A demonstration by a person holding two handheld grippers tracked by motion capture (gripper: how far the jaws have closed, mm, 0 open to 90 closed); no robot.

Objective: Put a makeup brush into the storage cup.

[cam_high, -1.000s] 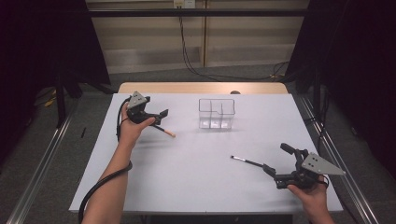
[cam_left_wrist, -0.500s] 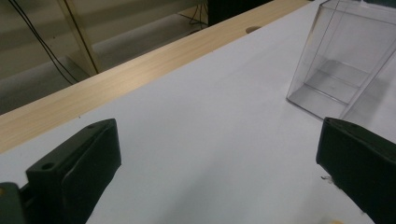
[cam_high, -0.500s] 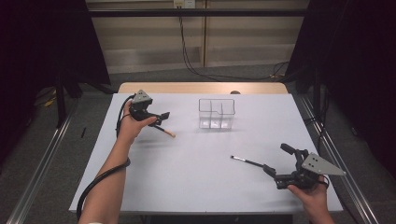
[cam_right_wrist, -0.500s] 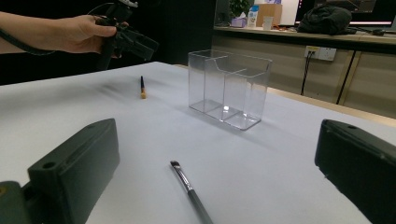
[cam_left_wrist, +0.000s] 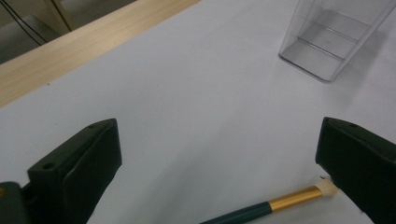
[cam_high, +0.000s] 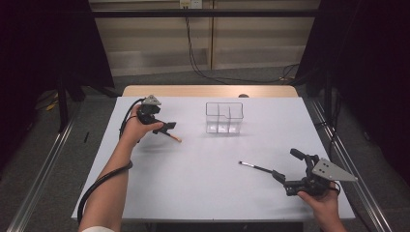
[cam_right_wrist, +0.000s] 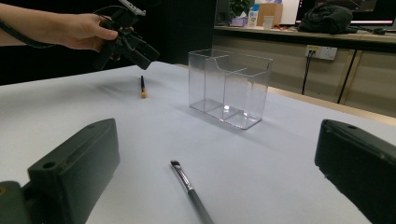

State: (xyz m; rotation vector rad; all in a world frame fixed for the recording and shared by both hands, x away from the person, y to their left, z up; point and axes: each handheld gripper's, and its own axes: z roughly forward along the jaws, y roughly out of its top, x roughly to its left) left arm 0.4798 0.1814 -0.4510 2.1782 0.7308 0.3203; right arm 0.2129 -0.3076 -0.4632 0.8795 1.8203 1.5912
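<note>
A brush (cam_high: 173,137) with a dark green handle and a gold ferrule (cam_left_wrist: 289,199) lies on the white table (cam_high: 193,193) at the left. My left gripper (cam_high: 164,126) hovers just over it, open, and the brush tip (cam_left_wrist: 327,189) lies by the right-hand jaw in the left gripper view (cam_left_wrist: 218,140). A thin black brush (cam_high: 255,167) lies at the front right. My right gripper (cam_high: 286,166) stands open just behind its handle end (cam_right_wrist: 189,186), jaws wide apart (cam_right_wrist: 217,135). A clear plastic organizer (cam_high: 224,117) with compartments stands upright at mid-table.
The organizer (cam_right_wrist: 229,88) is see-through and holds nothing. A wooden strip (cam_high: 208,91) runs along the table's far edge. Cables trail from both grippers. The other hand and its gripper (cam_right_wrist: 128,44) show far off, above the gold-ferruled brush (cam_right_wrist: 142,87).
The left forearm has shifted slightly to the left while its gripper stays over the gold-ferruled brush. The right gripper and both brushes have not moved.
</note>
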